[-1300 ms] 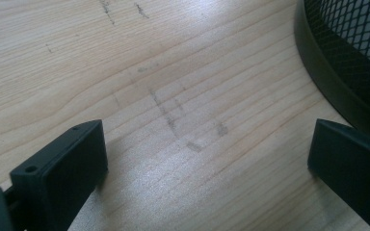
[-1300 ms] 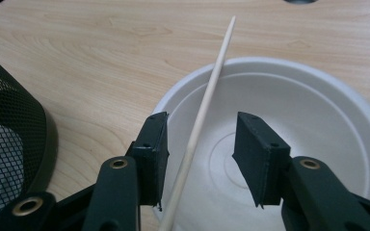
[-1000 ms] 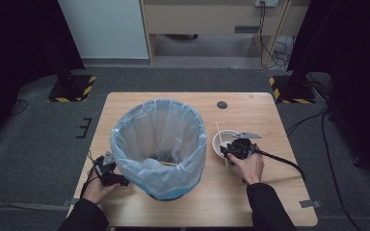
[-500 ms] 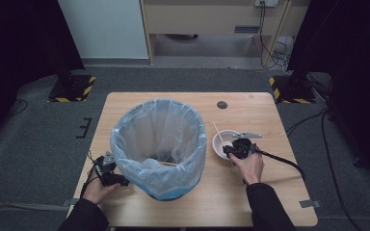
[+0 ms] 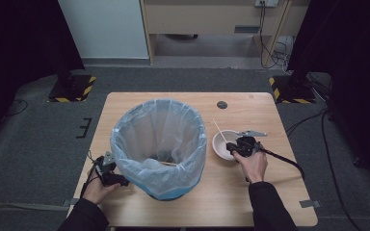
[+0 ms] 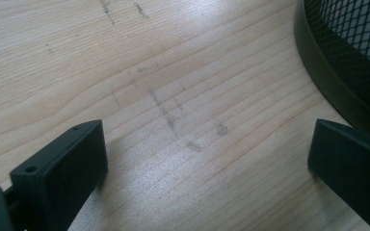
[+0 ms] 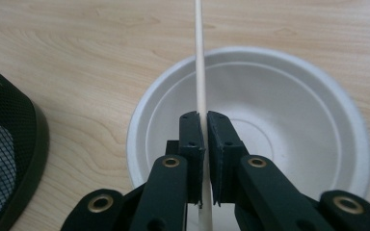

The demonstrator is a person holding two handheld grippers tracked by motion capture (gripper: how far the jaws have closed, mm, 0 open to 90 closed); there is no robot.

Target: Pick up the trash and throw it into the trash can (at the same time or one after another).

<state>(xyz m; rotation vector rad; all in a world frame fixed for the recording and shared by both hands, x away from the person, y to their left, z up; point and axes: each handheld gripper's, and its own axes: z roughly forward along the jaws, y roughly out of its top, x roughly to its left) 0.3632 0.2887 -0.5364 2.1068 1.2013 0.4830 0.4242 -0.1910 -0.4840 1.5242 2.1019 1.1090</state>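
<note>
A thin pale wooden stick (image 7: 200, 57) leans over the rim of a white bowl (image 7: 279, 53) on the right of the table. My right gripper (image 7: 204, 115) has just been closing and is now shut on the stick, over the bowl's inside. From above, the stick (image 5: 219, 130) pokes up and left out of the bowl (image 5: 220, 144), with the right gripper (image 5: 235, 147) at the bowl's near right side. My left gripper (image 6: 207, 144) stands open over bare wood, nothing between its jaws. It rests at the near left foot of the bin (image 5: 120, 180).
A black mesh bin lined with a pale blue bag (image 5: 159, 144) stands mid-table, and another stick (image 5: 161, 162) lies inside it. Its black base (image 6: 347, 62) is close to the left gripper's right jaw and shows left of the bowl (image 7: 5, 144). A dark round spot (image 5: 222, 104) marks the far tabletop.
The right hand has edged slightly left over the bowl and the stick has shifted a little with it. The left hand has kept still.
</note>
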